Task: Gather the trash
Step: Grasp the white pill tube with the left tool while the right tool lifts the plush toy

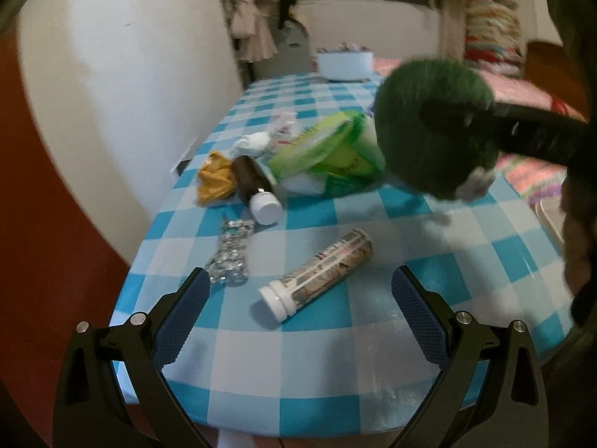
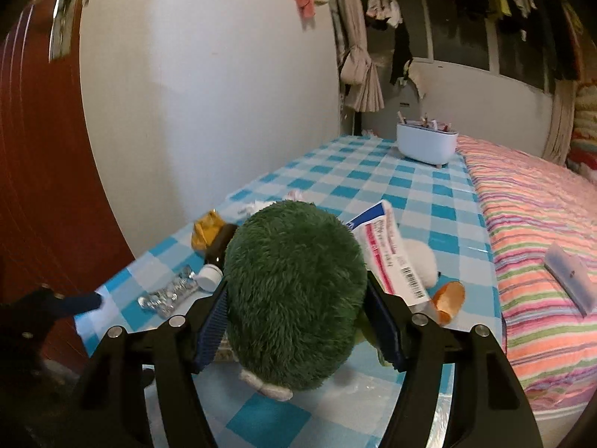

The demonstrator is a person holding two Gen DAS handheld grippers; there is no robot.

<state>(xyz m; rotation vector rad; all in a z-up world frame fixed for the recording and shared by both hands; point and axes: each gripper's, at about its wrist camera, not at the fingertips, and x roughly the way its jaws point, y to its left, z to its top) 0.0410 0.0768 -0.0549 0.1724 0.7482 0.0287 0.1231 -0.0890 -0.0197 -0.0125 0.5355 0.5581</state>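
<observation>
My right gripper (image 2: 296, 298) is shut on a round green plush toy (image 2: 294, 291), its blue pads pressing both sides, held just above the blue checked table (image 2: 373, 186). In the left wrist view the same toy (image 1: 429, 130) hangs at the right over a green wipes pack (image 1: 332, 153). My left gripper (image 1: 300, 278) stands open low over the table's near end. A printed tube with a white cap (image 1: 324, 268) lies on the cloth between its fingertips, untouched. A silver blister pack (image 1: 231, 257), a brown bottle (image 1: 255, 186) and a crumpled yellow wrapper (image 1: 214, 181) lie to the left.
A white tub (image 2: 427, 143) with small items stands at the table's far end. A pink-and-white box (image 2: 388, 254) and an orange piece (image 2: 449, 298) lie right of the toy. A striped bedcover (image 2: 541, 242) borders the table's right side; a white wall and red door (image 2: 37, 186) are left.
</observation>
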